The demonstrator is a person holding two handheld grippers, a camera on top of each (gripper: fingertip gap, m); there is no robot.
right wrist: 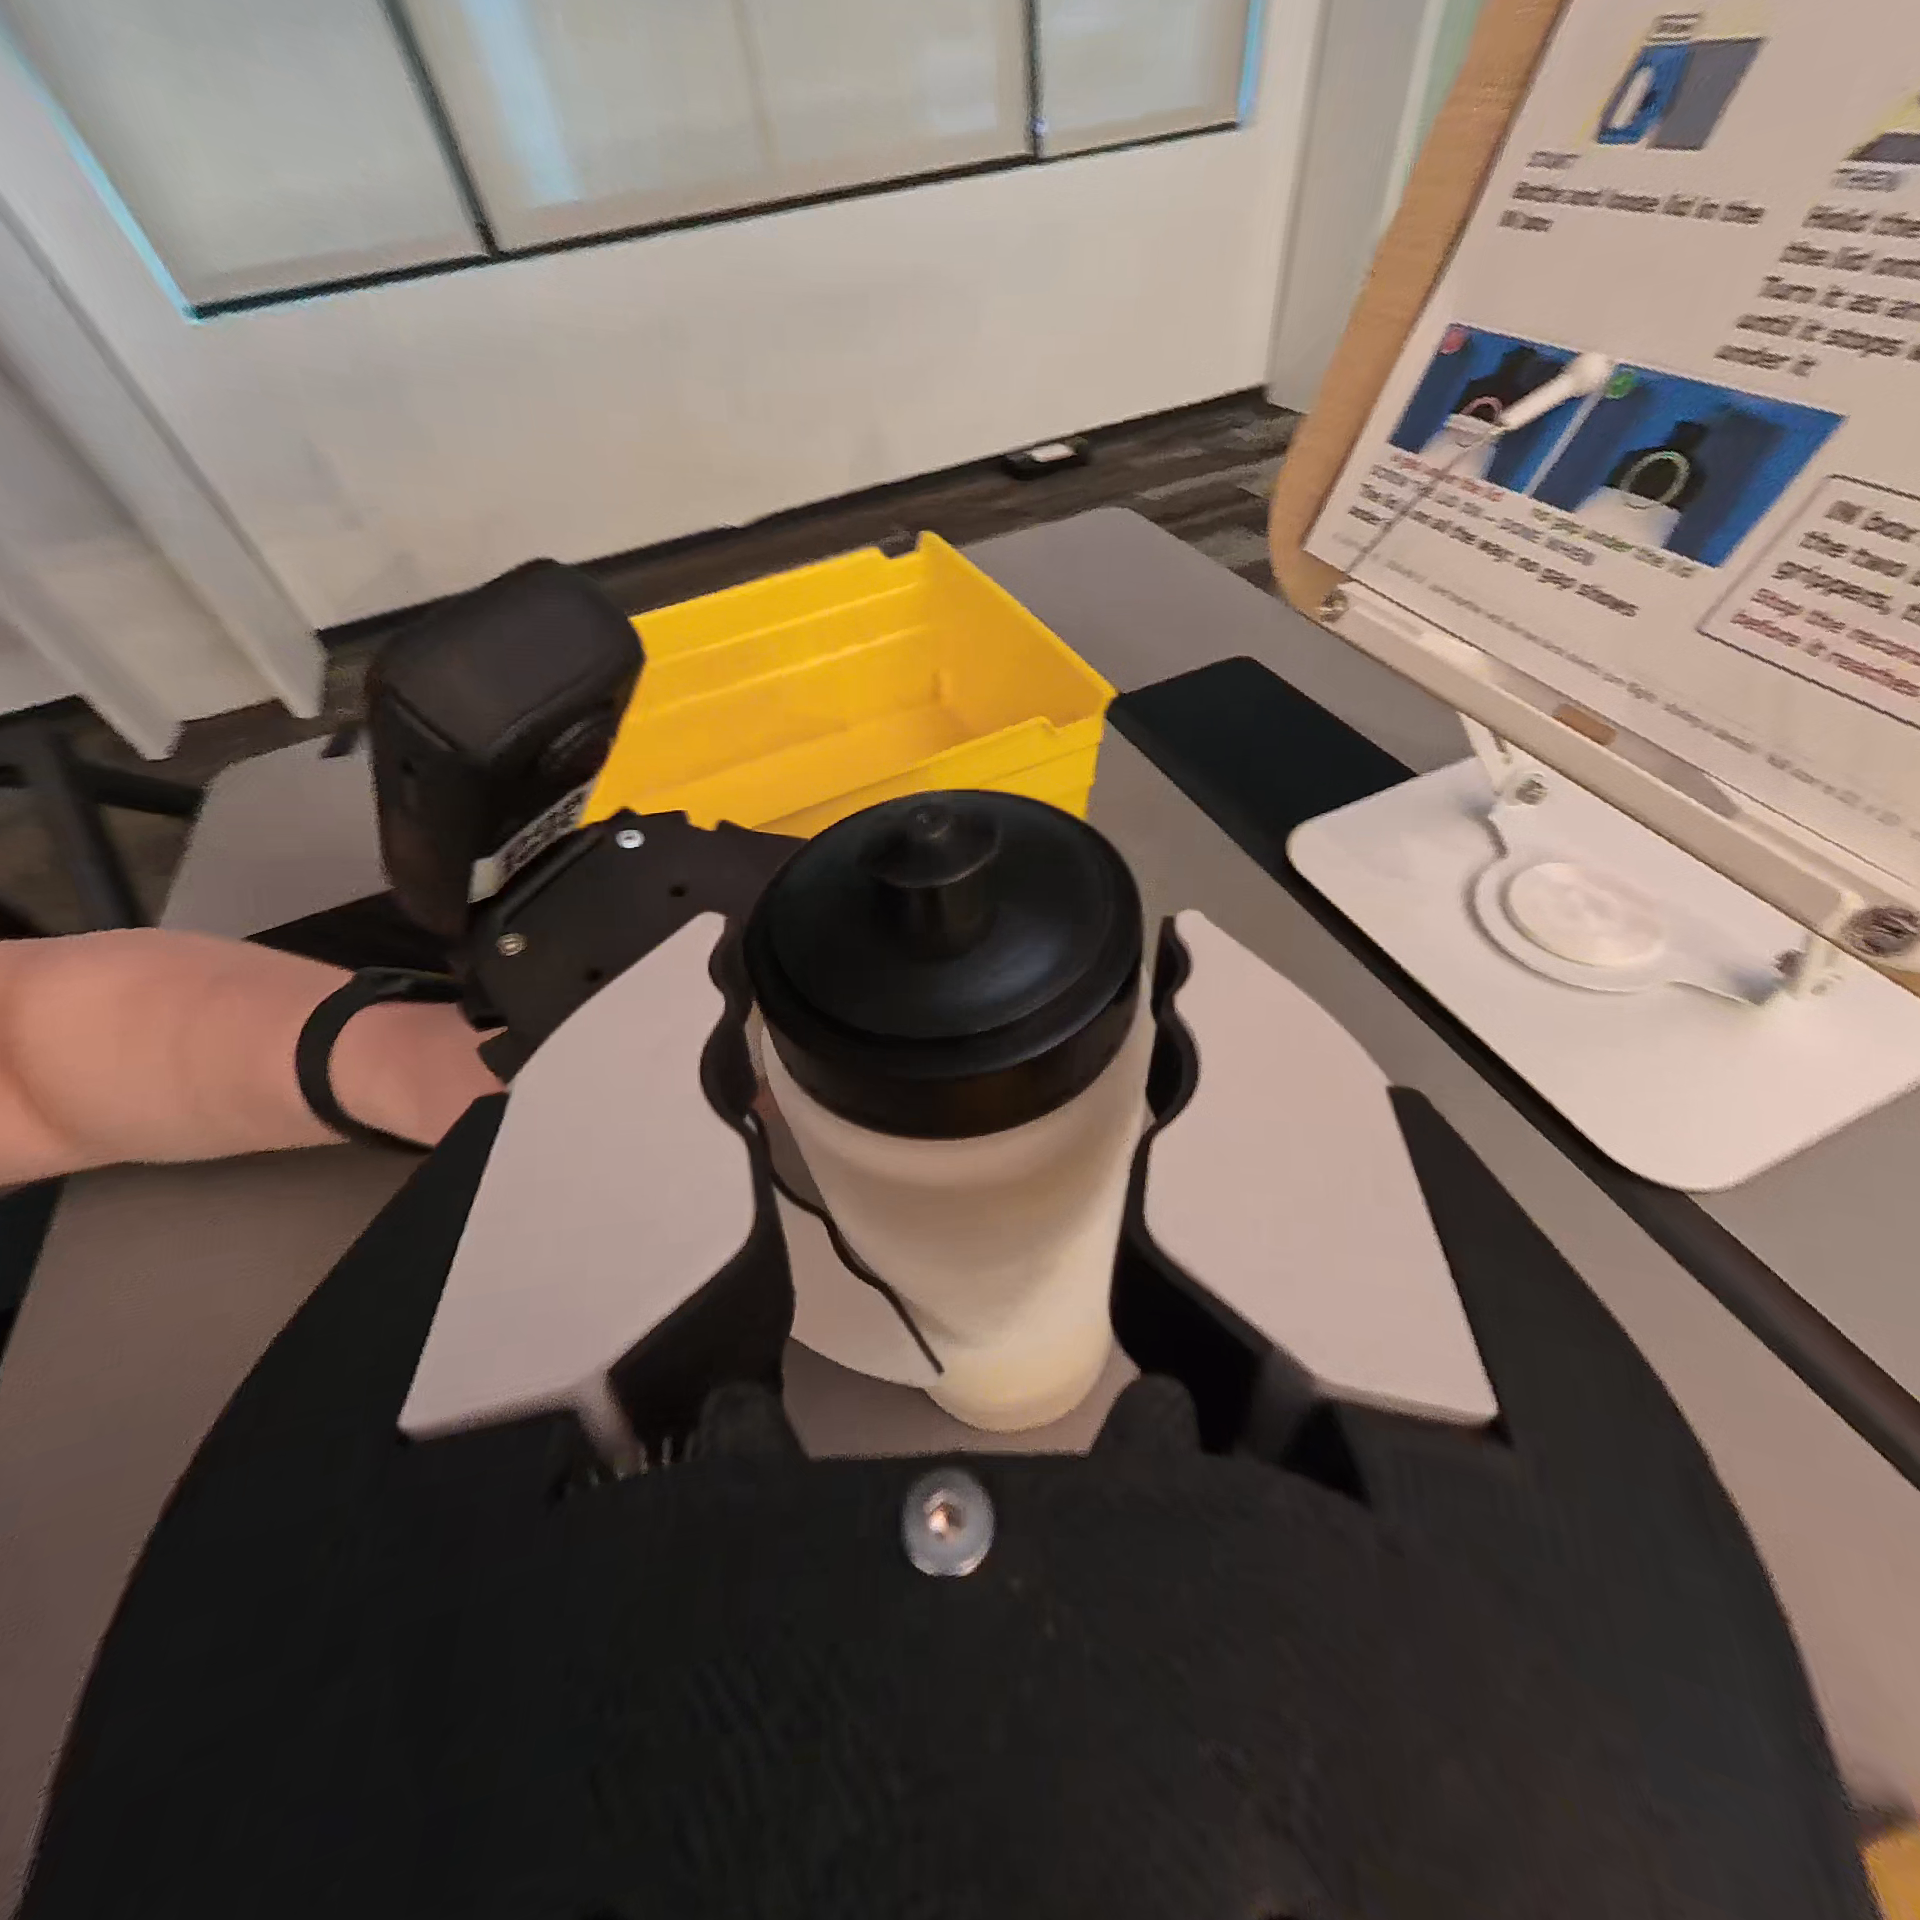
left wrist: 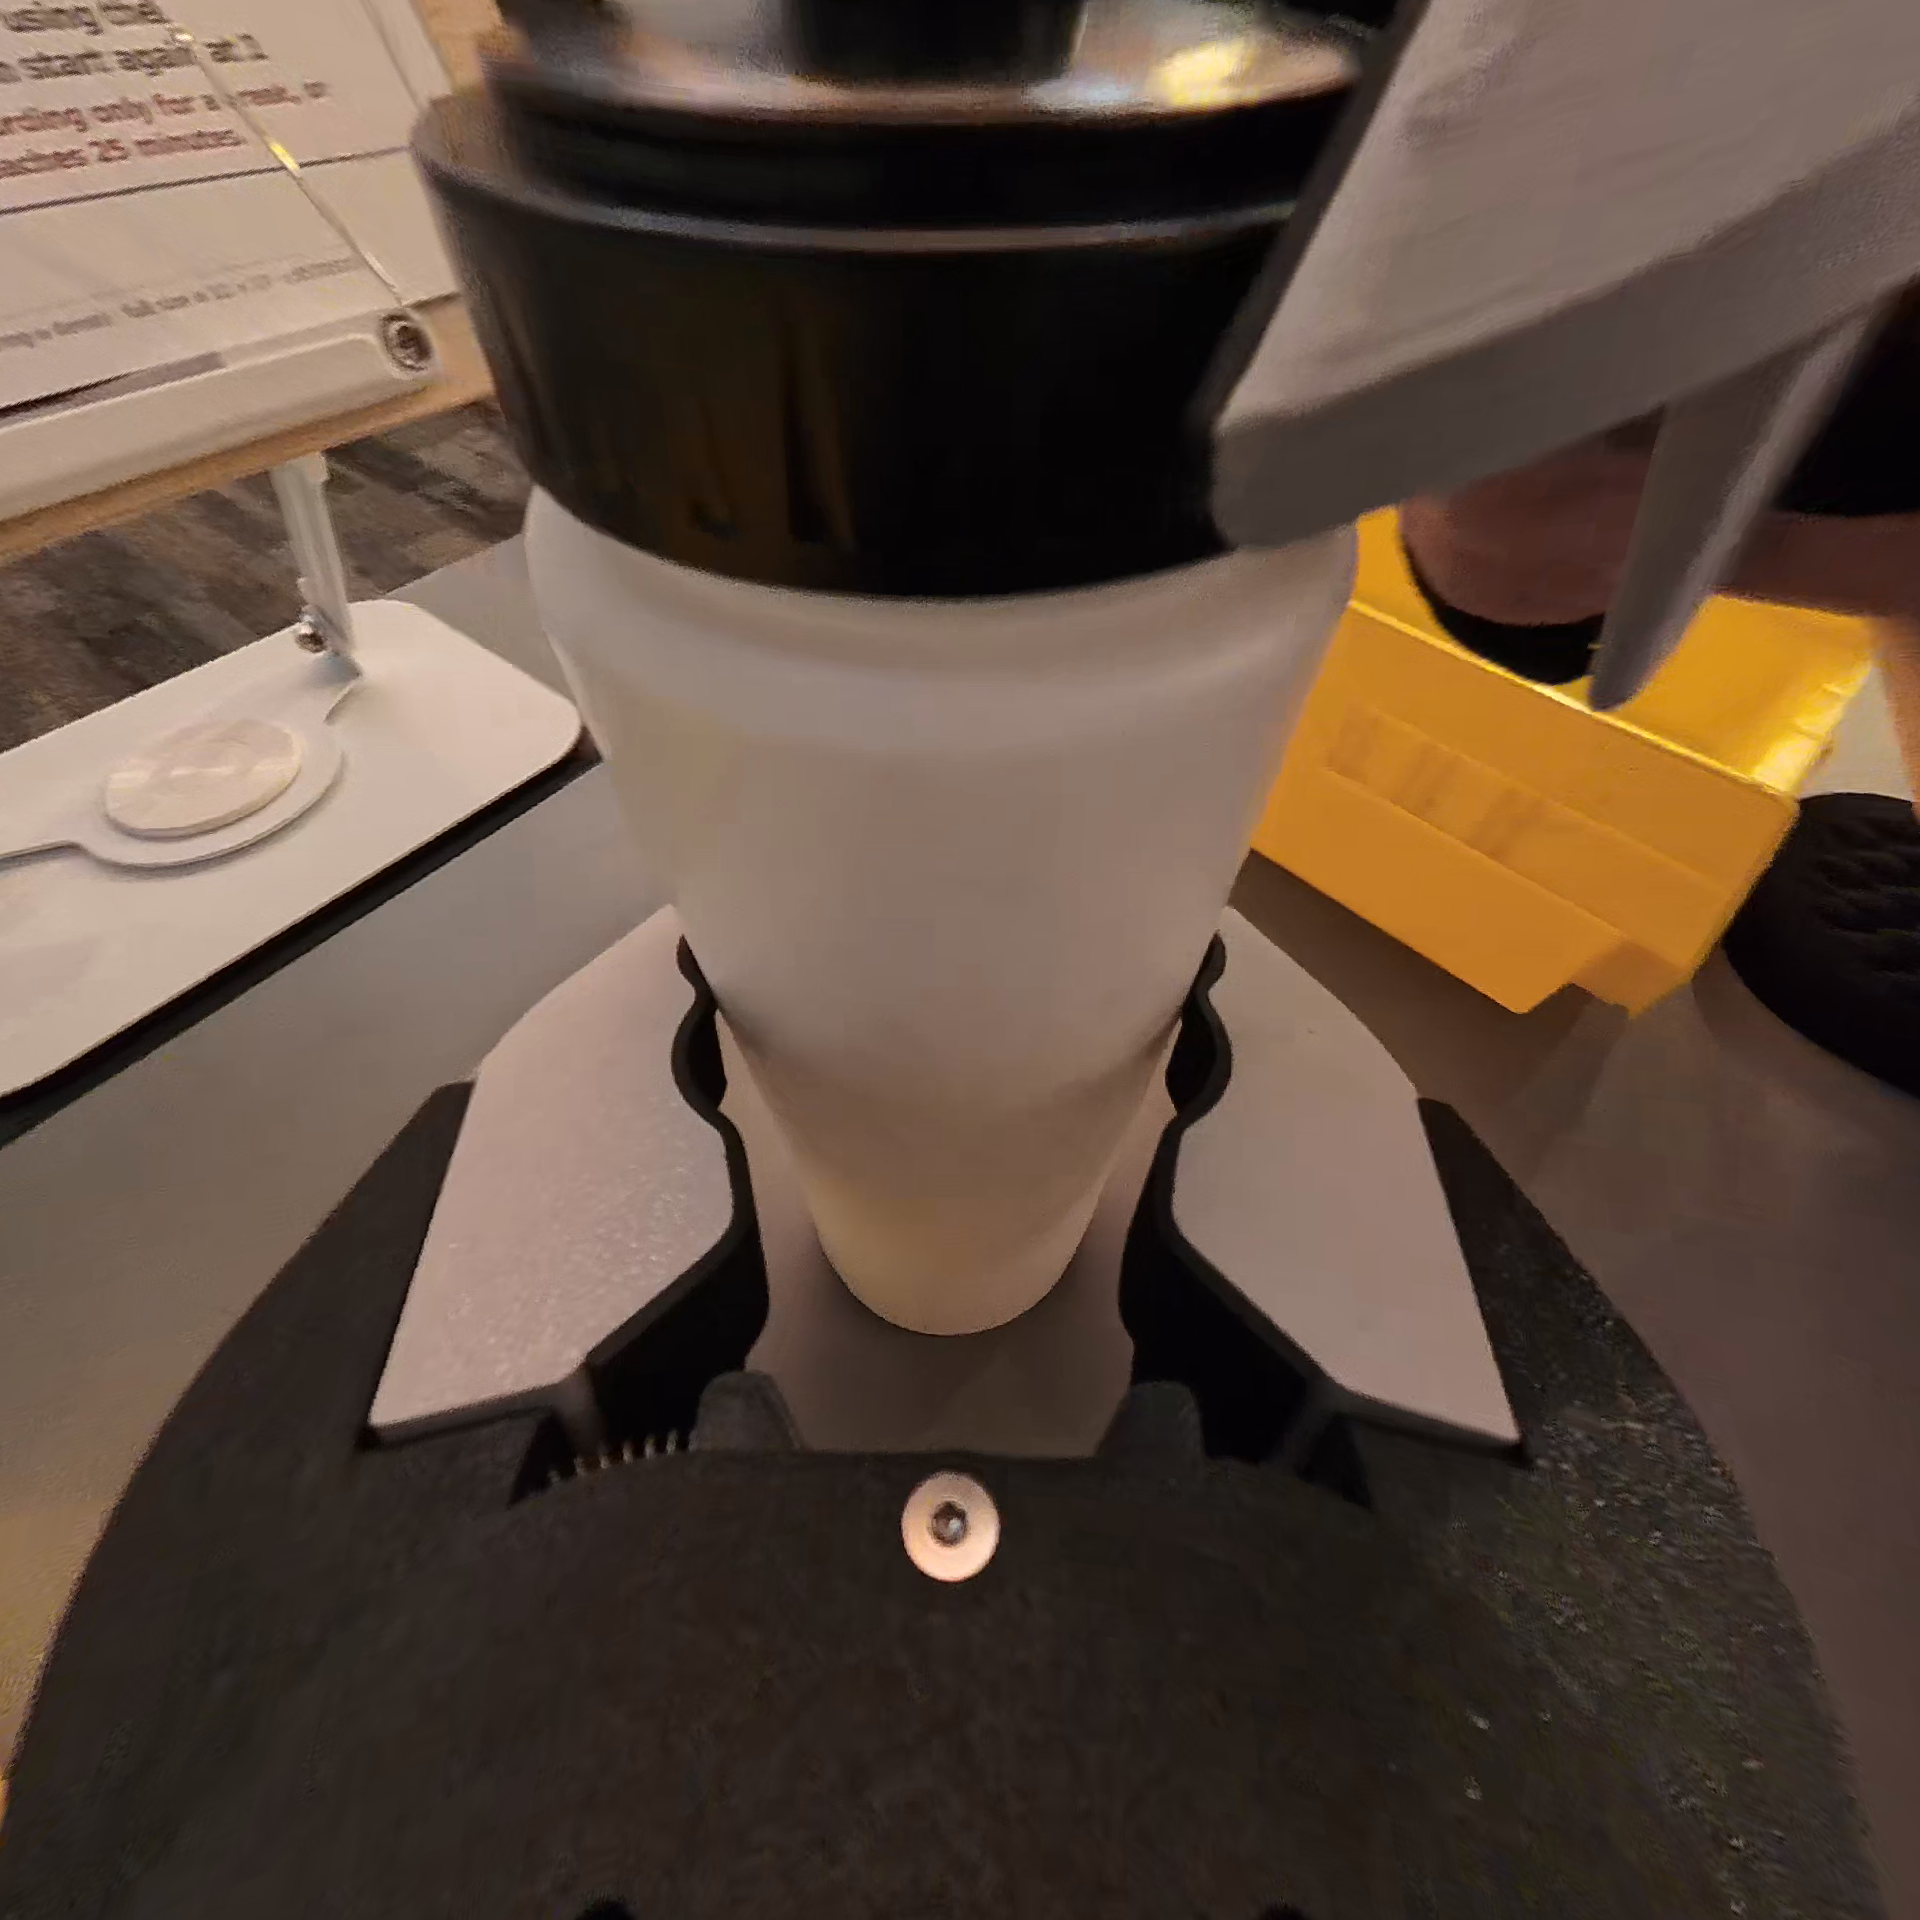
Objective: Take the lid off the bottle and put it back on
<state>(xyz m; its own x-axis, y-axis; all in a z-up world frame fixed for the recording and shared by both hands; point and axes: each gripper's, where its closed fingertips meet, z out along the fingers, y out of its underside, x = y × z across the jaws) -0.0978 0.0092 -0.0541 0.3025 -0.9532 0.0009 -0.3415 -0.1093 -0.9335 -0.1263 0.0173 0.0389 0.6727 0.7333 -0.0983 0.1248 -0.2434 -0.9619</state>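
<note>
A translucent white plastic bottle (left wrist: 935, 935) stood upright on the grey tabletop (left wrist: 312, 1143), its ribbed black screw lid (right wrist: 940, 971) seated on the neck, in front of a yellow plastic bin (right wrist: 862, 686). The left gripper (left wrist: 951, 1023) pinched the bottle's lower body between its black wavy-edged fingers (left wrist: 698, 1039), steadying it. The right gripper (right wrist: 951, 1023) reached in from above with its fingers (right wrist: 1169, 1023) flanking the lid; they looked pressed to its rim, though blur left the contact unconfirmed. A person's hand (right wrist: 197, 1039) worked the left tool's handle beside the bottle. A white-based stand (right wrist: 1590, 935) carrying an instruction sheet stood to one side.

The lid sat flush, so the work appeared to be at the turning stage, either loosening at the start or tightening at the close; which one could not be told. The next move would call for a firm squeeze on the rim and a twist, with the left grip resisting the torque.
</note>
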